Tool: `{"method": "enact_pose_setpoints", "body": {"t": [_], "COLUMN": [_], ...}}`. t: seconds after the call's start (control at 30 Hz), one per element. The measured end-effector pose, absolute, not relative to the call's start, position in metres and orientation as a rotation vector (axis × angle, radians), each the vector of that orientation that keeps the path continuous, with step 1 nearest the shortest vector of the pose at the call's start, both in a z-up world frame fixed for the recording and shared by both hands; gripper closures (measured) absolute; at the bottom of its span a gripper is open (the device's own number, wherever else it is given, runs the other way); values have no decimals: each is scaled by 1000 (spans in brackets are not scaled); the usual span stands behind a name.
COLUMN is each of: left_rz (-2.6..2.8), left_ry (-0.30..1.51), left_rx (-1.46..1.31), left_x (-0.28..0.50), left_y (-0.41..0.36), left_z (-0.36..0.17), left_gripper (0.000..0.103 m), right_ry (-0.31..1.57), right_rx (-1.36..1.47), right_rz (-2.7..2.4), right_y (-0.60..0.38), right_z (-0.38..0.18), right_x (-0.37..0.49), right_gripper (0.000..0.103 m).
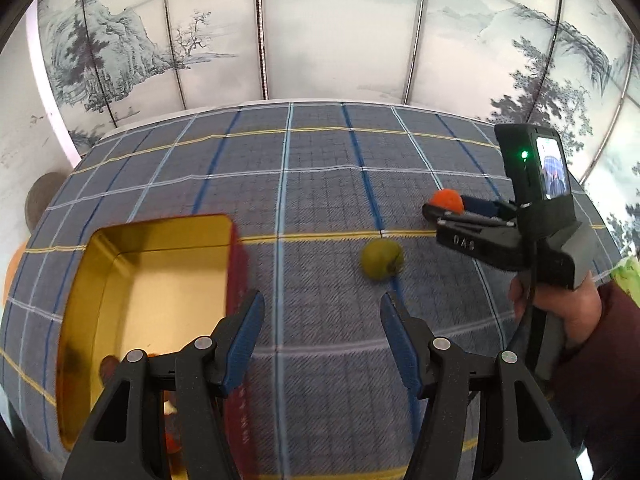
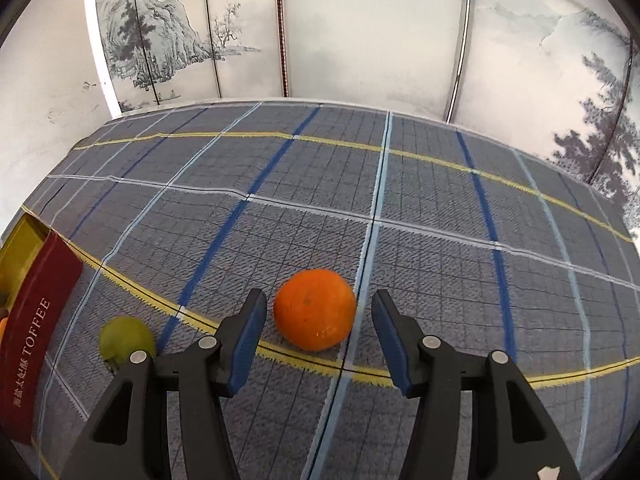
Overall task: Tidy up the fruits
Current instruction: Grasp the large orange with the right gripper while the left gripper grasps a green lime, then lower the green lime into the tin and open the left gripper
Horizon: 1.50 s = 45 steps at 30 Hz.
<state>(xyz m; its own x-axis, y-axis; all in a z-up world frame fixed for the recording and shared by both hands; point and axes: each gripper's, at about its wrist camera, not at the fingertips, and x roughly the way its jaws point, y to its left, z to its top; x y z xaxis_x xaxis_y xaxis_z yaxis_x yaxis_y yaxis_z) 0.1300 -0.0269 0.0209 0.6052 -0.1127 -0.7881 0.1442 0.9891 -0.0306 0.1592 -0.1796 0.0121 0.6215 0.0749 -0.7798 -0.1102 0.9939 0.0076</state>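
Observation:
An orange (image 2: 315, 309) lies on the plaid tablecloth between the open fingers of my right gripper (image 2: 319, 312), which does not touch it. In the left wrist view the orange (image 1: 446, 199) shows at the right gripper's (image 1: 436, 208) tips. A green fruit (image 1: 382, 259) lies on the cloth ahead of my left gripper (image 1: 322, 312), which is open and empty; it also shows in the right wrist view (image 2: 126, 338). A red tin with a gold inside (image 1: 160, 272) sits at the left, with orange and brown fruit partly hidden in its near end (image 1: 172, 442).
The tin's red side reads TOFFEE (image 2: 36, 320) at the right view's left edge. A painted folding screen (image 1: 320, 32) stands behind the table's far edge. The plaid tablecloth (image 1: 320, 184) covers the whole table.

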Motion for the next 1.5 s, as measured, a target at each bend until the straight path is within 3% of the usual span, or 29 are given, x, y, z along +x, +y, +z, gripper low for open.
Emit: {"method": "enact_pose_setpoints", "body": {"t": [0.1, 0.13, 0.8, 0.9, 1.0, 1.5], "left_rz": [-152, -152, -177, -171, -193, -192], "left_ry": [931, 934, 1023, 1029, 1019, 996], "left_rx": [28, 29, -8, -14, -11, -27], "left_x": [141, 144, 205, 207, 204, 135], "left_y": [-35, -38, -80, -79, -80, -63], "left_z": [13, 11, -37, -41, -40, -12], "left_gripper": [42, 42, 42, 46, 66, 66], "right_ry": [923, 917, 911, 923, 924, 924], "right_rx": [-38, -35, 6, -13, -6, -12], "right_rz": [105, 113, -4, -12, -9, -12], "right_y": [-180, -181, -231, -227, -228, -229], "right_z": [5, 5, 10, 9, 9, 8], "right_x": [163, 163, 63, 65, 66, 66], "right_gripper": [58, 65, 65, 64, 64, 64]}}
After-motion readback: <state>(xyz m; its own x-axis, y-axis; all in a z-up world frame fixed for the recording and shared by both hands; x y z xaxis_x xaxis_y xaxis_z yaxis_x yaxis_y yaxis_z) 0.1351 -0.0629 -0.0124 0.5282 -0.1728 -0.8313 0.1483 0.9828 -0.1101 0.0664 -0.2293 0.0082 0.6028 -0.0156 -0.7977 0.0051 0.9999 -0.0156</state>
